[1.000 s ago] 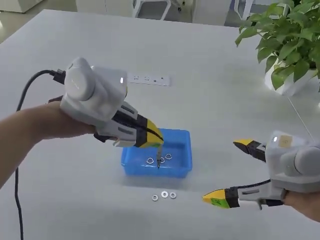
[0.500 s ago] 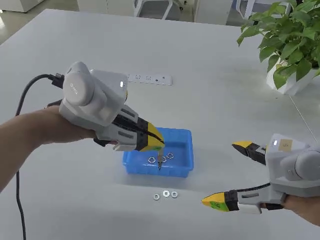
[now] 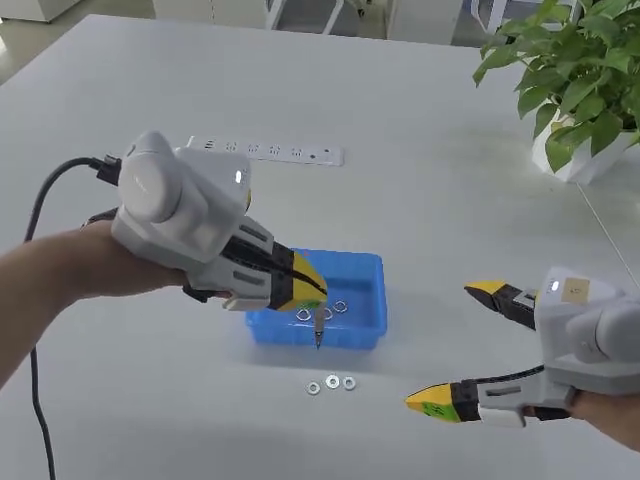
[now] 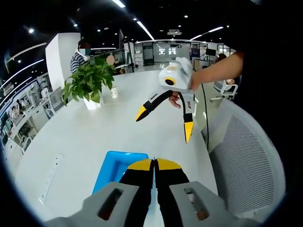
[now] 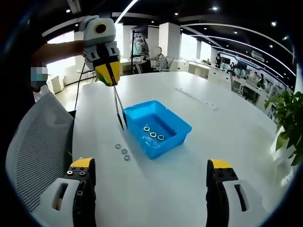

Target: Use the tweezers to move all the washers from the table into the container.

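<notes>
White tabletop (image 3: 450, 200) carried a blue rectangular plastic container (image 3: 366, 272). Your left gripper (image 3: 310, 286) hung above the container, its jaws pressed together on thin metal tweezers (image 3: 318, 332) whose tips pointed down at the container's front wall; you could not tell whether they gripped anything. 3 small silver ring washers (image 3: 323, 315) lay inside the container, and 3 loose washers (image 3: 331, 383) sat just in front of it. Your right gripper (image 3: 440, 345), right of the container, had its jaws spread wide and empty.

office: desk rows (image 5: 239, 82), mesh chair (image 5: 37, 142)
</notes>
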A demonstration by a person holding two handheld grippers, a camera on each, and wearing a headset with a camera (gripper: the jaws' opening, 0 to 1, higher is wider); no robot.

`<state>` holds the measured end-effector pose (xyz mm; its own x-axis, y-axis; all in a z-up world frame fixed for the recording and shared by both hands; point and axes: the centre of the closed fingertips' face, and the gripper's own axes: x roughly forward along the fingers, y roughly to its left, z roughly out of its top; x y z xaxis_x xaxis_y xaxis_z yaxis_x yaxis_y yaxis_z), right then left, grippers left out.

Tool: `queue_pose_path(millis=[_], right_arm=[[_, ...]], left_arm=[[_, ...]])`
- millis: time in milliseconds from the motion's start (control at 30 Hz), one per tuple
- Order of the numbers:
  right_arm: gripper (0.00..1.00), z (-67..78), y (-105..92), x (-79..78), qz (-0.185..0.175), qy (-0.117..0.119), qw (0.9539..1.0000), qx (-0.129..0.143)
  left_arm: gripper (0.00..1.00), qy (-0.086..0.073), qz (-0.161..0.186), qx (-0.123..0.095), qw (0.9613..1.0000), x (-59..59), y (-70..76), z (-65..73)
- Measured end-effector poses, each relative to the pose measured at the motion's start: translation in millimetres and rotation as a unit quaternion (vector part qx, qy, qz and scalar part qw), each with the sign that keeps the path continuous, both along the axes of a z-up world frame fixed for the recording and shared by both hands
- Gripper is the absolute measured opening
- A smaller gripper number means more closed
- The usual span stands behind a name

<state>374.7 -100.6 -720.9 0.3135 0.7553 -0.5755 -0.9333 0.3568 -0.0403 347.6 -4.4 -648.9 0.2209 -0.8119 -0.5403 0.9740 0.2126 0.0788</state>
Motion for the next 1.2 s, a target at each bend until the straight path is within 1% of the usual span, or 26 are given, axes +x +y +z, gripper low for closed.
queue_pose_path(millis=[200, 300, 433, 767, 933, 1200], right_arm=[[0.97, -2.5, 3.2, -4.7, 0.006, 0.001, 1.0, 0.003], [0.95, -3.6, 5.0, -7.1, 0.013, -0.002, 0.9999, 0.005], [0.95, -7.2, 6.2, -9.8, 0.017, 0.001, 0.9999, 0.002], [0.93, -9.8, 5.8, -12.9, 0.02, 0.004, 0.9998, 0.002], [0.93, -10.9, 4.8, -15.2, 0.019, 0.006, 0.9998, 0.002], [0.93, -14.1, 4.1, -17.6, 0.019, 0.009, 0.9998, 0.0]], left_arm=[[0.04, 0.004, -0.001, 0.0, 1.0, -4.5, -0.2, -5.9], [0.04, 0.006, -0.002, 0.0, 1.0, -6.6, -0.4, -9.3], [0.04, 0.012, -0.006, 0.004, 0.9999, -11.2, -0.5, -17.1], [0.04, 0.022, -0.009, 0.003, 0.9997, -18.1, -3.9, -30.2], [0.04, 0.028, -0.011, 0.004, 0.9996, -21.7, -5.4, -35.0], [0.04, 0.031, -0.01, 0.006, 0.9994, -25.0, -6.0, -39.9]])
